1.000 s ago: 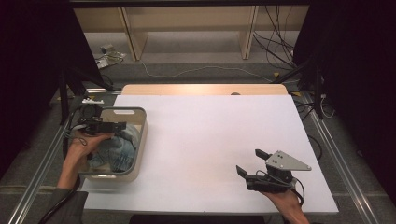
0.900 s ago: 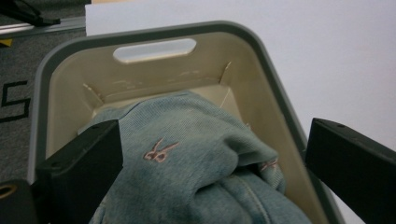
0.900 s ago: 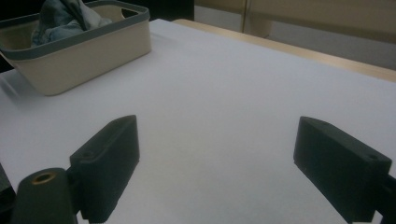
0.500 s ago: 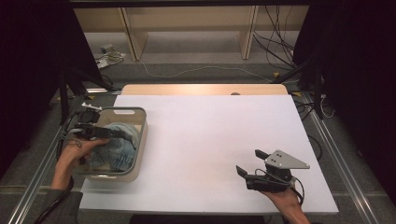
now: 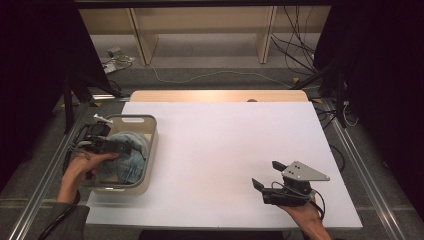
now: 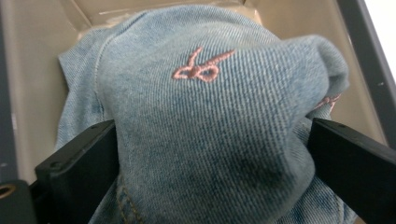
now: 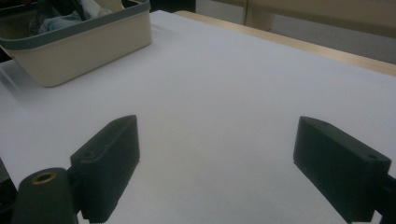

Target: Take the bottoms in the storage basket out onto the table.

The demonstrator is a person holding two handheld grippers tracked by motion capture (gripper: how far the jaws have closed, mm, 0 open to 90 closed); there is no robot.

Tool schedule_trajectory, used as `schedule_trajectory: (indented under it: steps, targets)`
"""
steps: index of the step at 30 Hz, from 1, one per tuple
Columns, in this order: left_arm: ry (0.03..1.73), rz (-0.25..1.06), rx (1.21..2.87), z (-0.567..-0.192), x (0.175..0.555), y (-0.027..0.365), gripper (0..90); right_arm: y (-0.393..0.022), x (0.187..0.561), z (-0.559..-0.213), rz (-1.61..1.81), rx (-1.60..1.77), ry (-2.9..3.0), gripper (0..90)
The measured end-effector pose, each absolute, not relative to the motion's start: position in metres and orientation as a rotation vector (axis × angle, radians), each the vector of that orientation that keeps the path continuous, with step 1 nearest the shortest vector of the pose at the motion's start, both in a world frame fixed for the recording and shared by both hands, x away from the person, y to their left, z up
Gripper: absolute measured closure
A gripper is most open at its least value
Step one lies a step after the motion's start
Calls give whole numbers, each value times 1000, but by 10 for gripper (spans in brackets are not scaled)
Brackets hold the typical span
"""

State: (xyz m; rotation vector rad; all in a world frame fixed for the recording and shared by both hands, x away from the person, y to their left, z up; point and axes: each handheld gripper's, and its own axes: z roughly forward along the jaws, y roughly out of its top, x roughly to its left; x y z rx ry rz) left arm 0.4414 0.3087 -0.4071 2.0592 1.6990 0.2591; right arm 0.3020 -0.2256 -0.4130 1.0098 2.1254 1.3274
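at the table's left edge, high view, the left gripper (image 5: pixel 107 146) reaches into a beige bin (image 5: pixel 150 150) holding bunched blue denim (image 5: pixel 131 152); the right gripper (image 5: pixel 280 187) rests near right on the white table (image 5: pixel 225 145), well apart, so the left is far nearer. left gripper view: jaws straddle a rounded twill fold with pink stitching (image 6: pixel 203 69), touching both sides; clamped or not, i cannot tell. right gripper view: jaws spread wide, empty, over matte table; bin far left.

Both grippers have blocky black jaws (screw holes visible), the right gripper (image 5: pixel 268 178) topped by a grey three-cornered plate (image 5: pixel 304 171).
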Motion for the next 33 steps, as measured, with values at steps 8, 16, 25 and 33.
schedule_trajectory:
  steps: [8,16,25,33]
  targets:
    - [1717,210,2093,-417,444,309,0,-222,304,-414,1315,1005,2138,156]
    - [1728,159,2129,-428,449,308,0,-221,304,-414,1314,1008,2141,156]
    - [1721,125,2148,-436,452,309,0,-221,304,-415,1309,1002,2151,156]
    - [1720,171,2074,-437,450,318,275,-221,304,-415,1306,1014,2147,161]
